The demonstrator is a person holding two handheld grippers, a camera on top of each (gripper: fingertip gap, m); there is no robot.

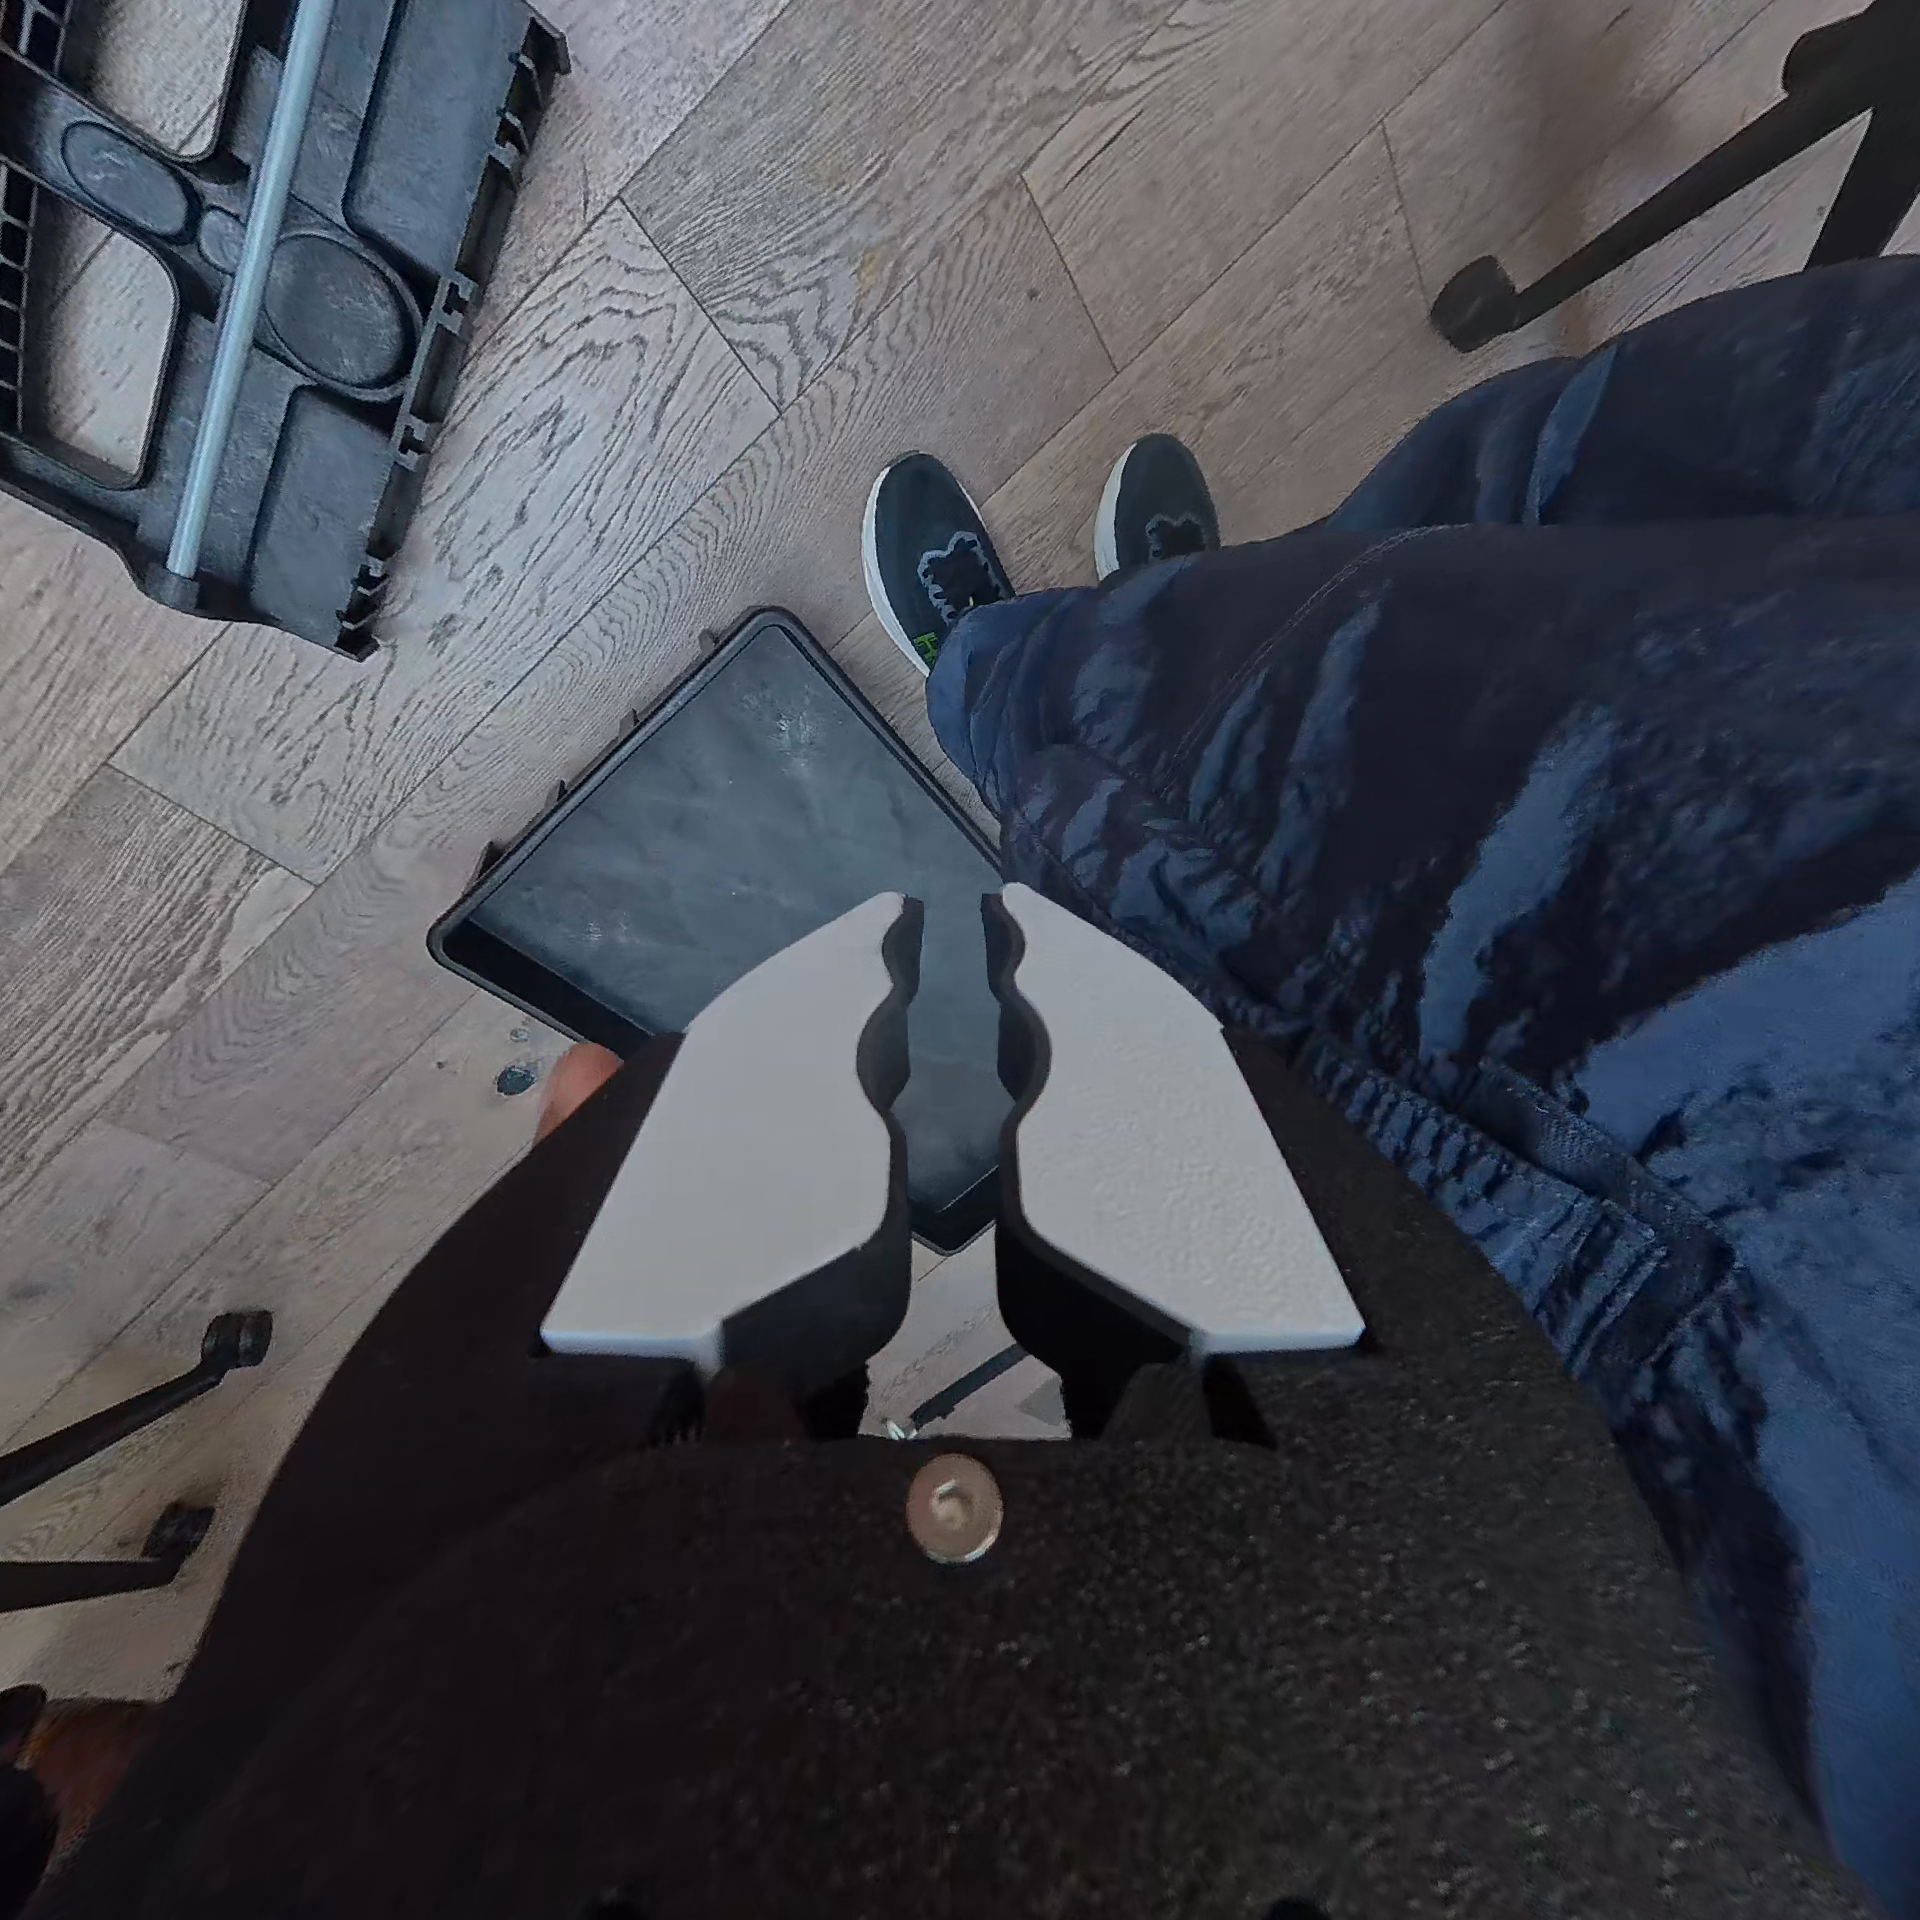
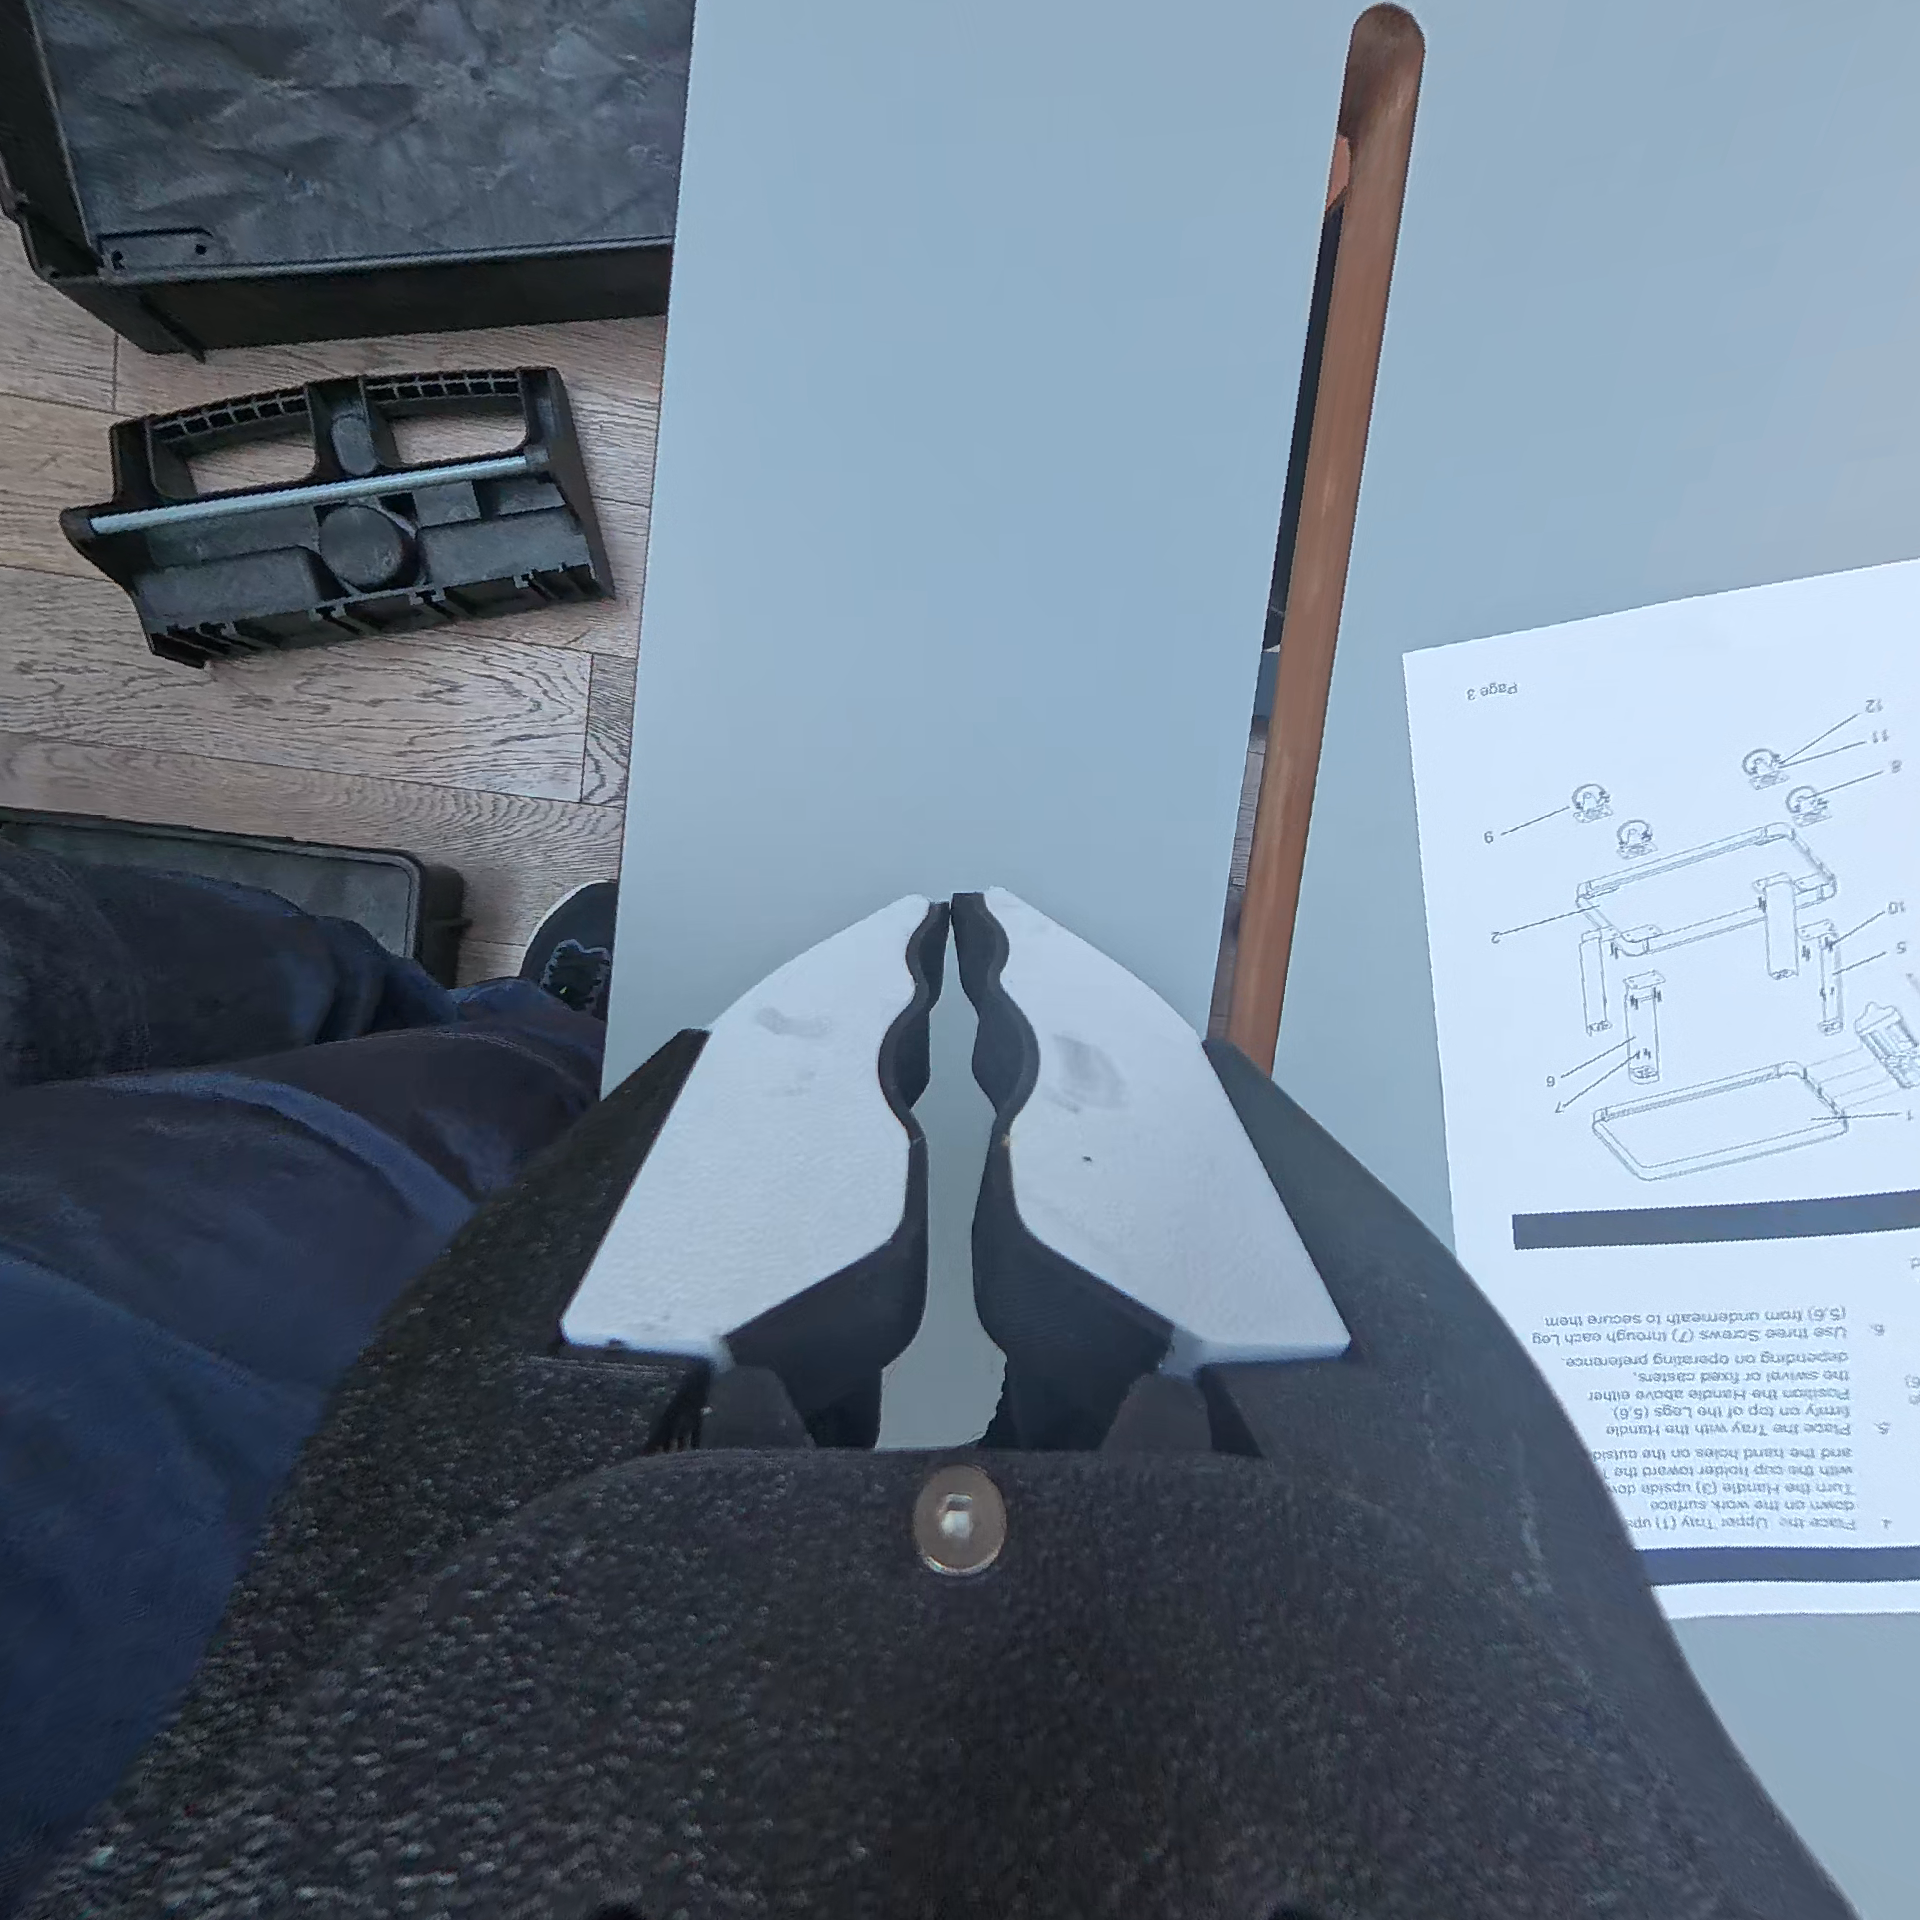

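Both tongs empty, one over the floor, one over the counter.

The left tongs (image 1: 951,909) hang slightly apart, gripping nothing, above a dark tray (image 1: 727,821) at frame centre on the wood floor (image 1: 727,260); a person's shoes (image 1: 935,551) lie just beyond, blue trousers (image 1: 1455,831) at right, a black moulded part (image 1: 260,291) with a metal rod at upper left. The right tongs (image 2: 951,904) have tips nearly together, empty, over the pale counter (image 2: 987,416); a brown wooden bar (image 2: 1340,520) stands just right, a printed sheet (image 2: 1714,1039) at far right.
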